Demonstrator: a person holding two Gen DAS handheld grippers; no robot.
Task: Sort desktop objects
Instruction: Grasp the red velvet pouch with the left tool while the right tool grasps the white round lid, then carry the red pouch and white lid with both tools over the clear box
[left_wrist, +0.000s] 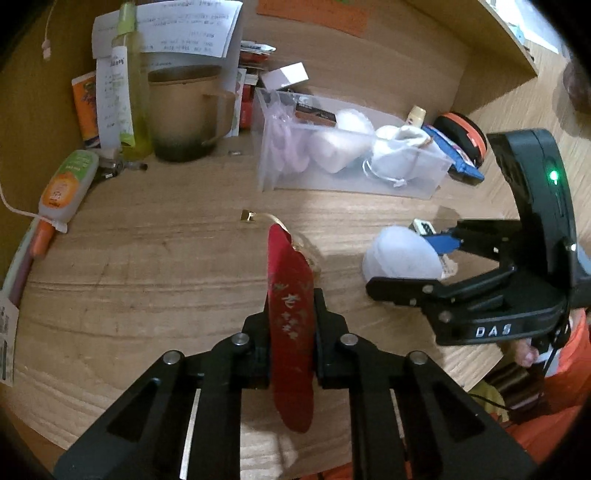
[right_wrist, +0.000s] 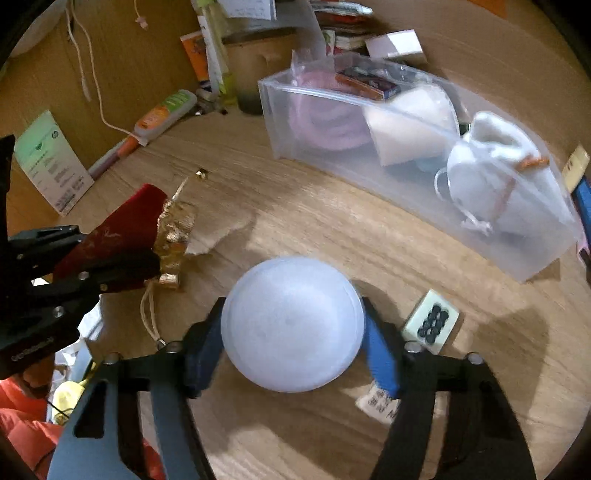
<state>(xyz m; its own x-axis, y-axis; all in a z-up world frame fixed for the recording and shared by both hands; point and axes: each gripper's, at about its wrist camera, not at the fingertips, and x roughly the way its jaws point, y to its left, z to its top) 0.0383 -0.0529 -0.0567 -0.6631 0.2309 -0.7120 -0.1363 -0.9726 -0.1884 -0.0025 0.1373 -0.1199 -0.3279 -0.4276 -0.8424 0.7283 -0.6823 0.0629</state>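
Between the clenched left gripper (left_wrist: 291, 328), a red pouch (left_wrist: 290, 314) points away lengthwise.

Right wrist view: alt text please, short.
The right claw straddles a white round lid on a wooden desk. To its left, the left claw grips a red pouch; a clear bin sits behind.

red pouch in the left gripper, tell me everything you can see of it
The red pouch is a flat, velvety cloth bag with faded pale characters on its face. Crinkled gold fabric and a tan drawstring show at one end. It stands on edge, clamped between the shut jaws of the left gripper, over the wooden desk.
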